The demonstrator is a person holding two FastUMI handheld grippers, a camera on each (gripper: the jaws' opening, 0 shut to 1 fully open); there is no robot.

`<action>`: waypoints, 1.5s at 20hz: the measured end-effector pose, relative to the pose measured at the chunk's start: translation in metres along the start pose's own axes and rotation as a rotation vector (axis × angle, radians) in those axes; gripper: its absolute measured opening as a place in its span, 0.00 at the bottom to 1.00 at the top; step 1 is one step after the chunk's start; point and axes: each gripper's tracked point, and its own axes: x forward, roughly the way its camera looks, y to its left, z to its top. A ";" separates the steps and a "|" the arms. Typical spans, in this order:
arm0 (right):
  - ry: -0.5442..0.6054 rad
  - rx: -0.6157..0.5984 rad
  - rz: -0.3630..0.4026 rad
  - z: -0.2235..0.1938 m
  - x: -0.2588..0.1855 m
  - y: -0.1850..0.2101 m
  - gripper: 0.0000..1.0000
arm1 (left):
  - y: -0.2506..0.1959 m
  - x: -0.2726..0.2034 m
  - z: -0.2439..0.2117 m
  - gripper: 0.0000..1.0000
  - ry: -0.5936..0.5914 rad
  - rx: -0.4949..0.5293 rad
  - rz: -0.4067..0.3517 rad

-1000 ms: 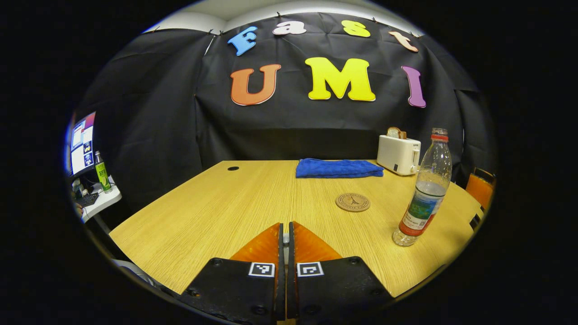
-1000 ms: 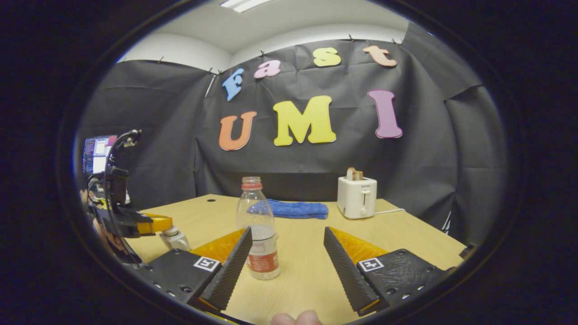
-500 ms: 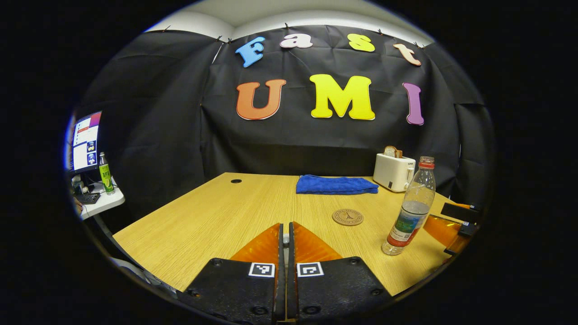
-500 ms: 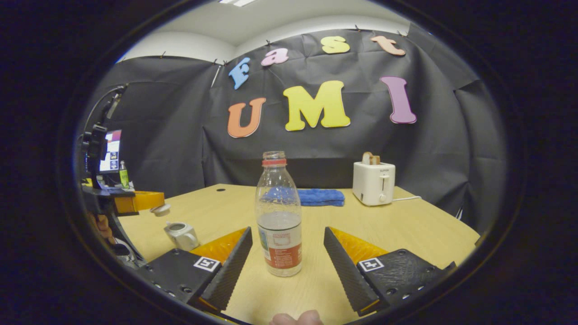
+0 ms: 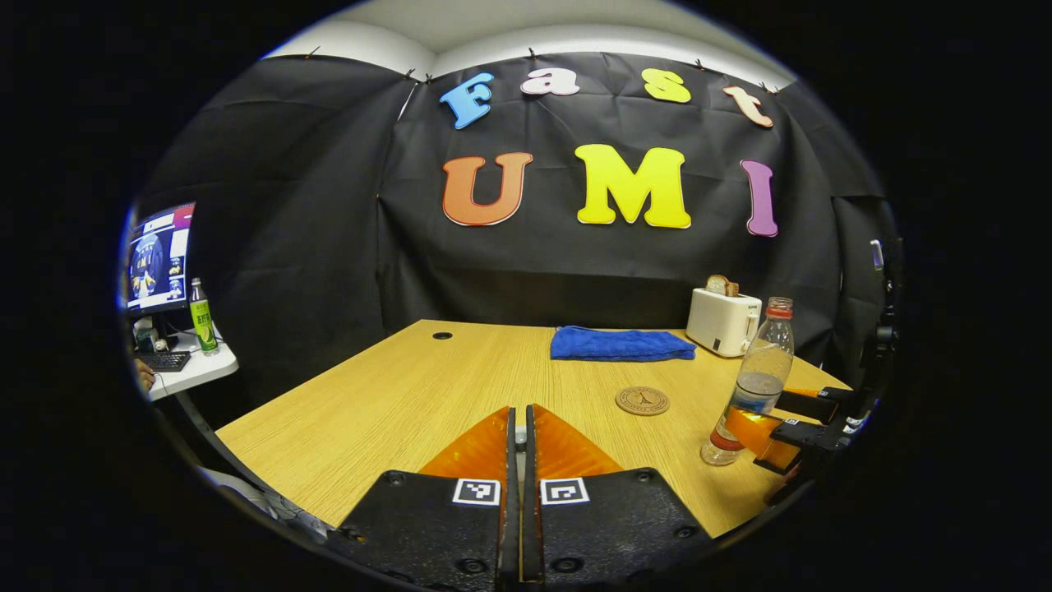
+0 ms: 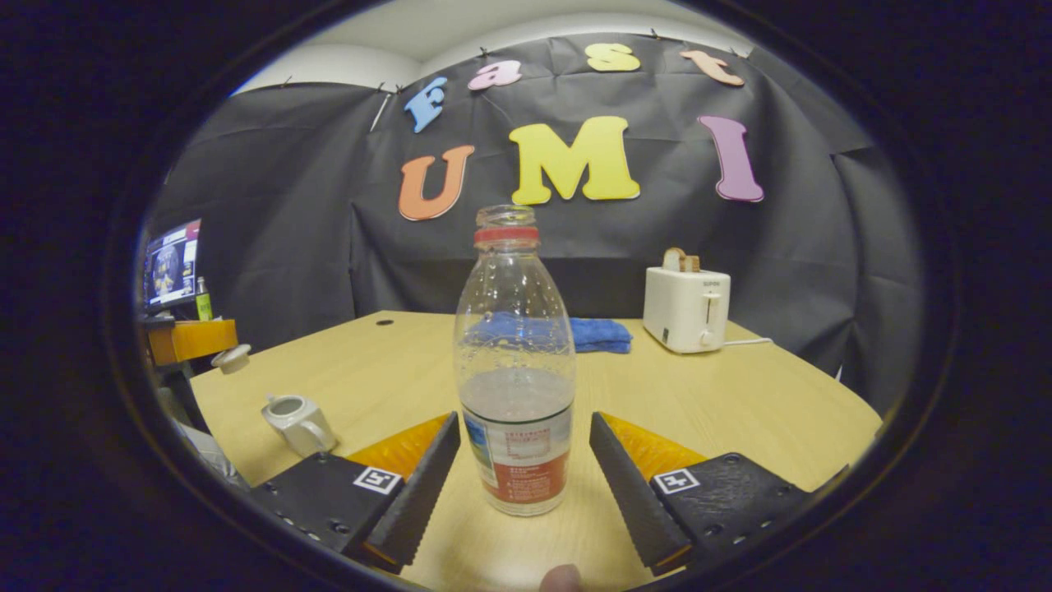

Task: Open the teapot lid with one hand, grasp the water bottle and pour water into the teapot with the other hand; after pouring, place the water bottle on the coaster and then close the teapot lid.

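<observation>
Apparently ribbed, spread right hand-held gripper flanks clear plastic bottle, untouched.

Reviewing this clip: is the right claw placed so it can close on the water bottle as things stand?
Probably yes. The right claw is open with the upright water bottle standing between its fingers, nothing between them on the table. It has yet to close.

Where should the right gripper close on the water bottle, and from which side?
Close on the labelled lower body of the water bottle, straight ahead as the right gripper now faces it. The bottle stands upright between the open fingers, and that section is straight-walled, probably firmer than the tapering shoulder.
</observation>
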 end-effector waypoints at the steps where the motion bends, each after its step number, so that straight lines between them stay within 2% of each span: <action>1: 0.003 0.002 0.003 0.000 -0.001 0.003 0.94 | 0.001 0.000 0.001 0.04 -0.002 -0.004 -0.003; 2: 0.005 -0.002 0.003 0.000 0.001 0.003 0.89 | 0.002 0.001 0.003 0.04 -0.006 -0.006 -0.004; 3: 0.008 -0.009 0.000 0.000 0.002 0.004 0.79 | 0.003 0.002 0.004 0.04 -0.007 -0.005 -0.007; 6: 0.007 -0.040 -0.002 0.002 0.001 0.009 0.76 | 0.008 0.004 0.013 0.04 -0.017 0.001 -0.011; 9: 0.001 -0.125 0.009 0.010 -0.006 0.020 0.73 | 0.013 0.004 0.026 0.04 -0.045 0.005 -0.017; 11: -0.019 -0.233 -0.002 0.020 -0.006 0.026 0.73 | 0.016 0.003 0.030 0.04 -0.055 0.005 -0.028; 15: -0.009 -0.540 -0.066 0.024 -0.002 0.023 0.73 | 0.019 0.002 0.032 0.04 -0.058 0.045 -0.037; 20: -0.026 -0.890 -0.114 0.024 0.008 0.032 0.73 | 0.026 0.001 0.036 0.04 -0.074 0.026 -0.065; 30: -0.089 -1.301 -0.101 0.028 0.011 0.055 0.74 | 0.058 -0.002 0.039 0.04 -0.092 0.049 -0.029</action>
